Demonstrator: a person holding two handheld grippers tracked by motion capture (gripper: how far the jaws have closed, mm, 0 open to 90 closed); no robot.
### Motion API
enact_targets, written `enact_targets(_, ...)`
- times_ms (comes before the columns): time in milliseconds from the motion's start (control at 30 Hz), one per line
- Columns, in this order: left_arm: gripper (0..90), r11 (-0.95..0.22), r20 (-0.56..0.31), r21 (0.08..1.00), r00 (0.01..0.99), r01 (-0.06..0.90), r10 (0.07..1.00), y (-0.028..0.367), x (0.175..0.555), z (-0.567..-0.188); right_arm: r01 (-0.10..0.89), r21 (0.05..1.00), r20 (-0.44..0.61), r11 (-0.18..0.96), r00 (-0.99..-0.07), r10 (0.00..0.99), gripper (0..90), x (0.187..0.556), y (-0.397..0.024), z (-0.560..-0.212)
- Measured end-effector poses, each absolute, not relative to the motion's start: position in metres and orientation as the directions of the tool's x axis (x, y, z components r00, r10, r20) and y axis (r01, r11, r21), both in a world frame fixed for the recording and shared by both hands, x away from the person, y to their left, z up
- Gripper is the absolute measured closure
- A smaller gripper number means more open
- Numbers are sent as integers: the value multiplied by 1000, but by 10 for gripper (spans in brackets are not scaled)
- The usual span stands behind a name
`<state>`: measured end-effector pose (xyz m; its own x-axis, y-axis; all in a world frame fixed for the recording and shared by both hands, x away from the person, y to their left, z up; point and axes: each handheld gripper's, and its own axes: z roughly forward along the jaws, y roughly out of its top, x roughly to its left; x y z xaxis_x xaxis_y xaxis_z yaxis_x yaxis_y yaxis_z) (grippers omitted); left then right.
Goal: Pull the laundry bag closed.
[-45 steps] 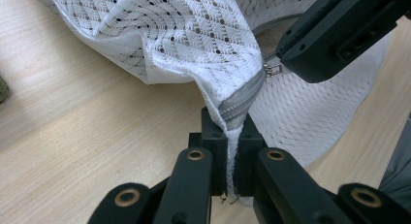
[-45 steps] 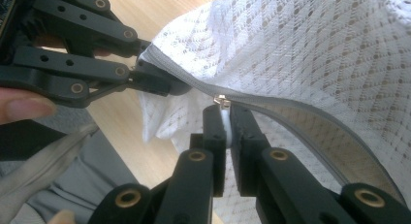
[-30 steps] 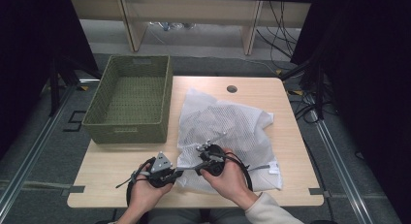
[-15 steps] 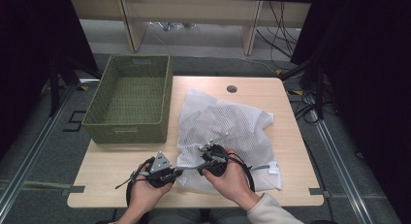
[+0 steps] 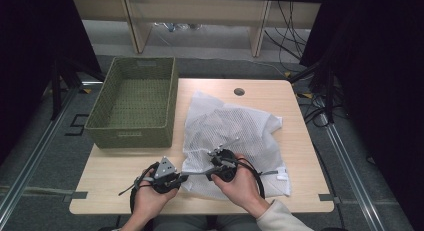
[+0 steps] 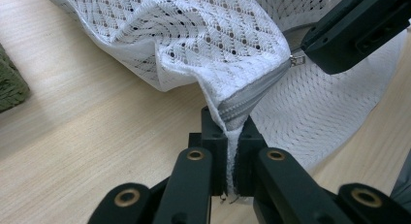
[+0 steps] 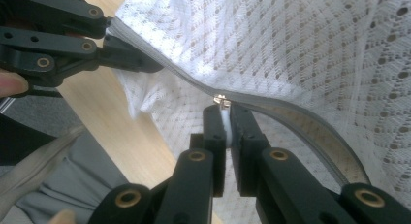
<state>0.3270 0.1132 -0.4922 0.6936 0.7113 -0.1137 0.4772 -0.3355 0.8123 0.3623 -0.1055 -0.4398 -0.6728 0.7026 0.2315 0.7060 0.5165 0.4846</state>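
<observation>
A white mesh bag (image 5: 235,126) with a grey zipper (image 6: 252,90) lies spread on the wooden table (image 5: 110,166), right of centre. My left gripper (image 5: 187,175) is at the bag's near left corner. In the left gripper view its jaws (image 6: 231,136) are shut on the end of the zipper tape. My right gripper (image 5: 209,172) sits just to its right. Its jaws (image 7: 227,120) are shut on the zipper pull beside the metal slider (image 7: 221,101). The zipper stretches taut between the two grippers, lifting the mesh edge (image 7: 315,49) off the table.
A green woven basket (image 5: 135,98) stands at the table's back left, close beside the bag. A round cable hole (image 5: 239,91) is near the far edge. Bare wood shows at the front left. Dark curtains and cables surround the table.
</observation>
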Motion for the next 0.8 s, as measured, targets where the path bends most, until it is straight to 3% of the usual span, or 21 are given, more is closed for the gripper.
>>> enact_targets(100,867,-355,-78,817,697,455,713,115,328,-493,717,479,237,506,-661,712,870,362,-106,-440)
enact_targets(300,867,-313,-114,826,682,469,723,113,328,-493,726,475,243,498,-652,718,869,362,-108,-440)
enact_targets(367,867,-317,-110,827,685,465,720,114,328,-493,695,499,235,517,-683,691,870,363,-111,-441)
enact_targets(733,867,-342,-88,816,685,466,723,116,328,-493,719,488,239,495,-656,716,869,363,-113,-440)
enact_targets(800,867,-299,-127,827,676,476,726,114,327,-495,720,488,233,493,-652,721,869,363,-114,-439)
